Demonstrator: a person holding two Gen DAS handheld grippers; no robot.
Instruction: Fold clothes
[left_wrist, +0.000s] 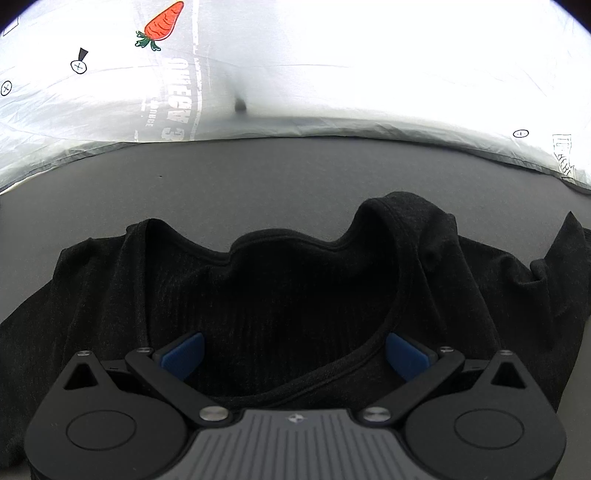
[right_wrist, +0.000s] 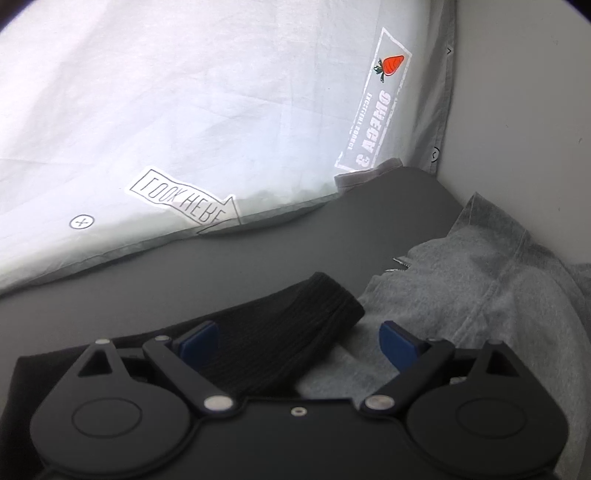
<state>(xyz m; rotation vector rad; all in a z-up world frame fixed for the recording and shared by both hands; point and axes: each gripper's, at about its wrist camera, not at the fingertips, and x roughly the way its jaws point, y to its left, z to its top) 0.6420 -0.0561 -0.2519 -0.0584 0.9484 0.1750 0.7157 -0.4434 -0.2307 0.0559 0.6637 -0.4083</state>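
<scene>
Both grippers stand with their blue pads spread wide and nothing clamped between them. From the left wrist view, the left gripper (left_wrist: 294, 352) hangs tilted down over a black top (left_wrist: 258, 295) that lies spread on the dark grey surface (left_wrist: 258, 177). Its left pad (left_wrist: 184, 354) is over the ribbed inner cloth, and its right pad (left_wrist: 406, 354) sits just by the curved neckline seam (left_wrist: 399, 306), which runs between the pads; whether either pad touches the fabric cannot be told. The top's neck opening faces away from the camera, with one shoulder bunched up into a hump at the far right.

From the right wrist view, the right gripper (right_wrist: 299, 345) also points downward, its jaws wide apart. A ribbed black strap or sleeve end (right_wrist: 295, 310) of the top crosses between the pads, nearer the left pad (right_wrist: 199, 343), while the right pad (right_wrist: 399, 347) is over a grey garment (right_wrist: 480, 288) that lies crumpled beside the black one, a small zipper showing at its edge. No pad is seen pressing on cloth.

Beyond the clothes, a white sheet (right_wrist: 184, 110) printed with a red carrot (right_wrist: 392, 63) and lettering lies along the far side, next to a pale wall (right_wrist: 524, 110).
</scene>
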